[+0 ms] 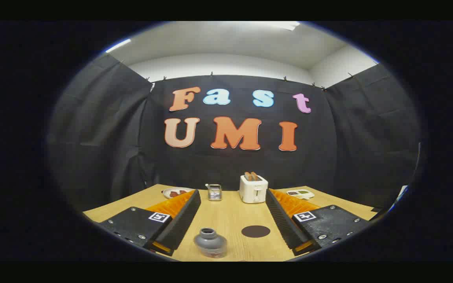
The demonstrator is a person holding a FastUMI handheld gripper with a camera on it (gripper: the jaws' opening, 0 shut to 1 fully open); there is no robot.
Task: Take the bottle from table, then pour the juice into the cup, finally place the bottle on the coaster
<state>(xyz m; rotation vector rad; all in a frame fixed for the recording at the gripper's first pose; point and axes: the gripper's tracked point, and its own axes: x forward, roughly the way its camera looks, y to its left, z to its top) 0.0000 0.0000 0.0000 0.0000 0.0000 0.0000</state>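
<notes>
- The gripper (pixel 229 224) is held level above the wooden table (pixel 226 214), fingers spread wide, nothing gripped.
- The grey bottle (pixel 210 242) stands between the fingers, touching neither.
- The dark round coaster (pixel 255 231) lies just beside it.
- A toaster (pixel 253 188) is seen beyond the fingers.

The bottle (pixel 210 242) is standing upright on the wooden tabletop (pixel 226 214), between the two spread fingers and nearer the left one, touching neither. It is a squat grey bottle with a narrower dark neck, and its mouth is showing open. The coaster (pixel 255 231), a flat dark round disc, is lying on the tabletop just beside the bottle to its right, apart from it. The cup (pixel 214 192), a small clear glass, is standing upright well beyond both.
</notes>
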